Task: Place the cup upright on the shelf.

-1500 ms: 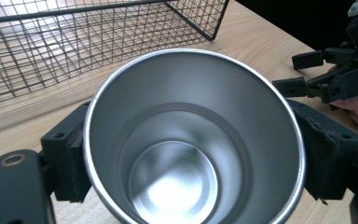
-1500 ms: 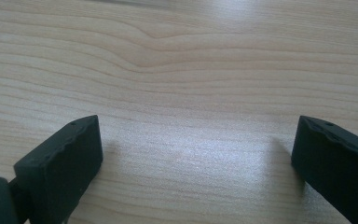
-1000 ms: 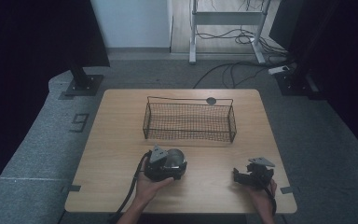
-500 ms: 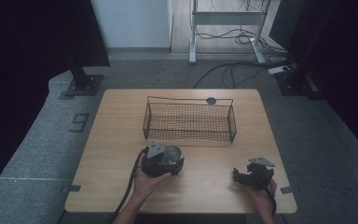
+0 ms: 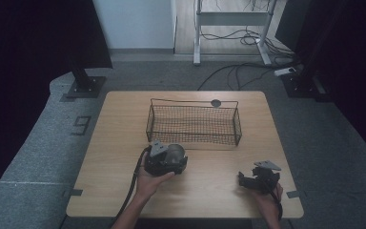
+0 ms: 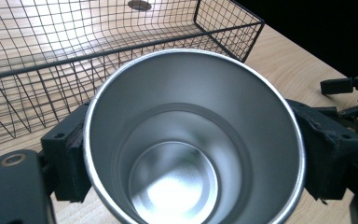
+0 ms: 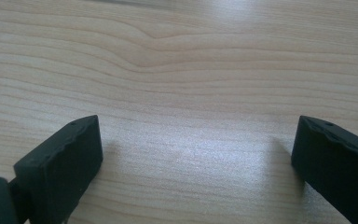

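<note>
Cup [image 6: 193, 140], a plain steel one, is sitting between the jaws of the left gripper [image 6: 193, 158], its wall pressing against both black pads so the grip is closing firmly on it, mouth facing the camera and nothing inside it. In the high view the cup [image 5: 175, 153] is hanging just in front of the near wall of the basket [image 5: 194, 141], over the table [image 5: 119, 124], with the left gripper [image 5: 164, 160] carrying it from the person's side. Judging by that, the pick-up is looking finished and the drop into the basket is still waiting: the cup is sitting outside the wire wall, not over the opening yet. The basket is holding nothing, as far as both views are showing; only bare wood is showing through its mesh [image 6: 74, 51]. A small dark disc [image 5: 215, 102] is lying on the table at its far rim. The right gripper [image 5: 255, 181] is resting well apart near the front right corner, jaws standing wide with nothing between its pads [image 7: 60, 163], only tabletop.
</note>
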